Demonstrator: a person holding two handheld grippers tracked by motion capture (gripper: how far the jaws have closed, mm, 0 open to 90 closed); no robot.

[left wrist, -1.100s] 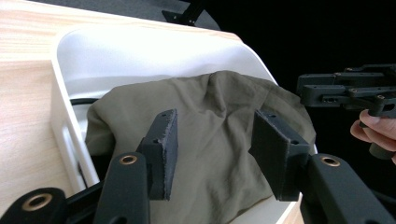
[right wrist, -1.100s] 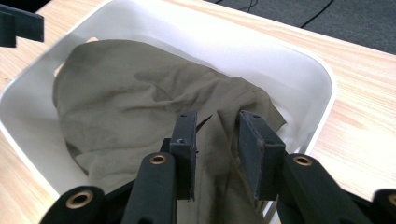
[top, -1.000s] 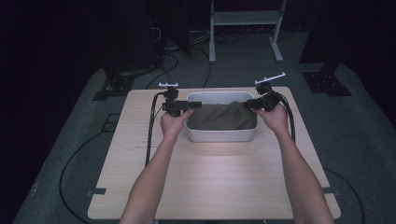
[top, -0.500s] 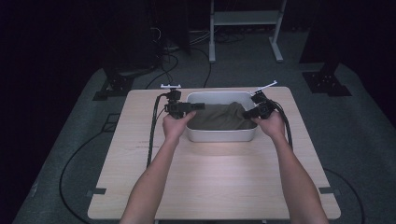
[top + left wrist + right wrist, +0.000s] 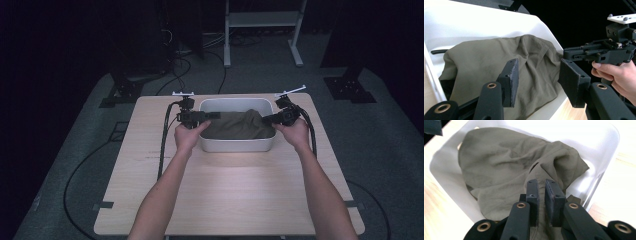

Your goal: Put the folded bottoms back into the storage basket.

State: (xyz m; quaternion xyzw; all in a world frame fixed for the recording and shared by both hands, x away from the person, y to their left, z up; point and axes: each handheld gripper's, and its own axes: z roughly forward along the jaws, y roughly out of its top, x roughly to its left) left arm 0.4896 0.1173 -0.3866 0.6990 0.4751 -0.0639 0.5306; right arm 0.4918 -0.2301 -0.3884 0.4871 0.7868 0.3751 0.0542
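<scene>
High view: a crumpled olive-green cloth garment (image 5: 239,125) lies inside a white rectangular plastic tub (image 5: 236,145) on a pale wooden table (image 5: 230,195). The left gripper (image 5: 207,116) reaches in from the tub's left end, the right gripper (image 5: 270,119) from its right.

Left gripper view: the jaws stand partly apart above the cloth (image 5: 499,62), pads clear of it, holding nothing.

Right gripper view: the jaws have just been closing and now pinch a raised fold of the cloth (image 5: 506,165) between them.

One end looks gripped; the left grasp and lifting the garment out appear still to come.
</scene>
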